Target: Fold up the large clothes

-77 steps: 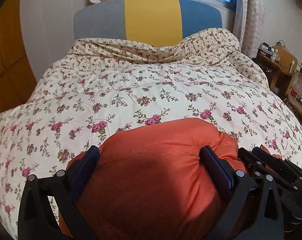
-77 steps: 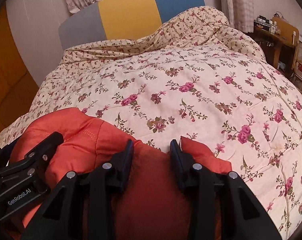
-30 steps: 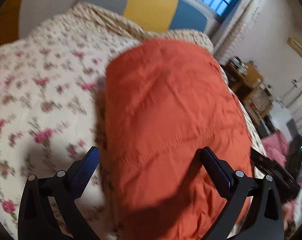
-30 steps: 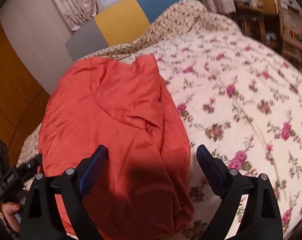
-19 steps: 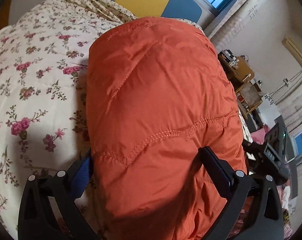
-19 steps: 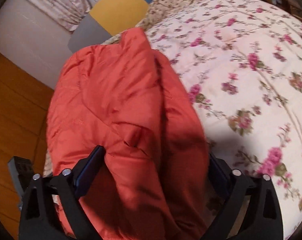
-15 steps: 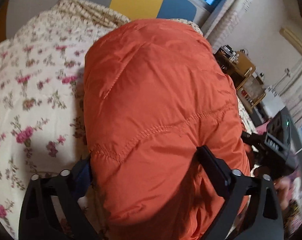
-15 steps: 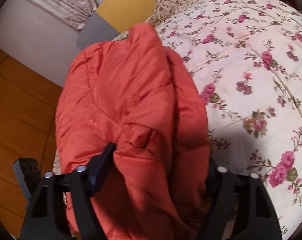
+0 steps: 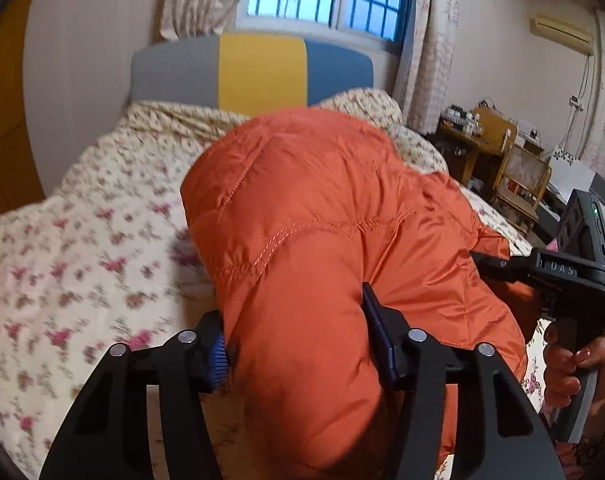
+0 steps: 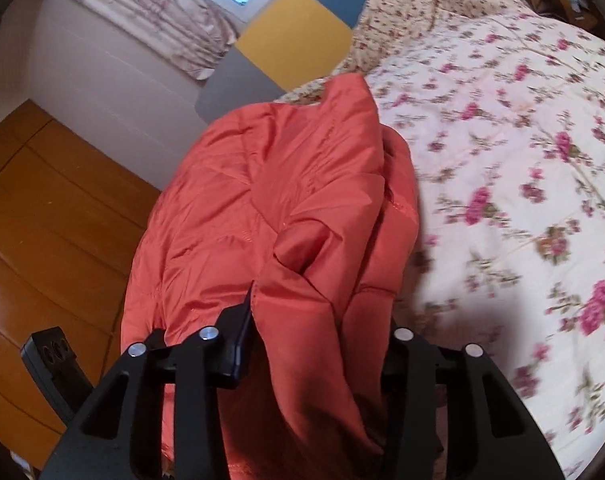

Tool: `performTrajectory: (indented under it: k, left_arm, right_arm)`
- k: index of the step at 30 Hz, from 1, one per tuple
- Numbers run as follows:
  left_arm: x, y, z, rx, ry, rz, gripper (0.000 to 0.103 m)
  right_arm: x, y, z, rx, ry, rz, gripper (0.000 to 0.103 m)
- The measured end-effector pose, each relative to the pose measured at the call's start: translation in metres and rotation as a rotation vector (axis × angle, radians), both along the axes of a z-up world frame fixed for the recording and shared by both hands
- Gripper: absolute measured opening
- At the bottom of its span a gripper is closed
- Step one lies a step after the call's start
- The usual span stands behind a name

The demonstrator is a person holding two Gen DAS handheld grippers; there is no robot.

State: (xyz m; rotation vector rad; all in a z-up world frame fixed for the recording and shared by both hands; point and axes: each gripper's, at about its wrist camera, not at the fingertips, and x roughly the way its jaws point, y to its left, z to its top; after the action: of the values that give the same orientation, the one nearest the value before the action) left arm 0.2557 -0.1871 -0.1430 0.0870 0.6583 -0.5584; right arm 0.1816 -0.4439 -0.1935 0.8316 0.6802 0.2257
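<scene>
Now your left claw [image 9: 298,344] has just been closing, and its blue-padded fingers [image 9: 376,332] press into a thick roll of the puffy orange quilted jacket [image 9: 322,216], so it grips the fabric. Your right claw [image 10: 322,344] has just been closing too, and its jaws pinch a bunched fold of the same jacket [image 10: 270,200]; only its left pad is plainly visible, the other being buried in cloth. You can see the jacket humped up between both claws, over the near part of the bed with the cream quilt printed in pink flowers [image 9: 82,248], with its far end reaching toward the grey, yellow and blue padded headboard [image 9: 258,72]. In the left wrist view your right hand [image 9: 570,364] wraps the handle of the other tool at the right edge, close beside the jacket. Orange-brown wooden floor [image 10: 50,216] shows left of the jacket in the right wrist view.
</scene>
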Motion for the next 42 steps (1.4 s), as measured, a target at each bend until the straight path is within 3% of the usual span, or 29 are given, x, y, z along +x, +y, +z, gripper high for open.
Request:
performTrajectory:
  k: [12, 19, 24, 26, 29, 32, 38, 42]
  left_arm:
    - [-0.002, 0.098, 0.032, -0.009, -0.126, 0.166, 0.052]
    - [0.005, 0.178, 0.024, -0.019, -0.106, 0.312, 0.052]
    - [0.001, 0.233, 0.013, -0.039, -0.097, 0.403, 0.052]
    - [0.003, 0.251, 0.005, -0.042, -0.081, 0.433, 0.056]
    - [0.01, 0.263, -0.017, -0.048, 0.008, 0.466, 0.071]
    - [0.0, 0.268, -0.028, -0.048, 0.014, 0.503, 0.092]
    - [-0.015, 0.271, -0.015, 0.001, 0.032, 0.57, 0.094]
    - [-0.016, 0.281, 0.016, -0.079, -0.013, 0.628, 0.094]
  right_arm:
    - [0.049, 0.109, 0.022, -0.011, -0.094, 0.156, 0.042]
    - [0.092, 0.204, 0.015, -0.054, -0.087, 0.283, 0.042]
    - [0.112, 0.269, 0.008, -0.143, -0.098, 0.376, 0.042]
    - [0.116, 0.284, -0.001, -0.204, -0.078, 0.383, 0.051]
    - [0.117, 0.287, -0.02, -0.246, -0.03, 0.335, 0.065]
    - [0.107, 0.275, -0.034, -0.221, -0.002, 0.29, 0.069]
    - [0.085, 0.256, 0.0, -0.328, -0.05, 0.201, 0.07]
    - [0.095, 0.264, 0.039, -0.404, -0.114, 0.137, 0.07]
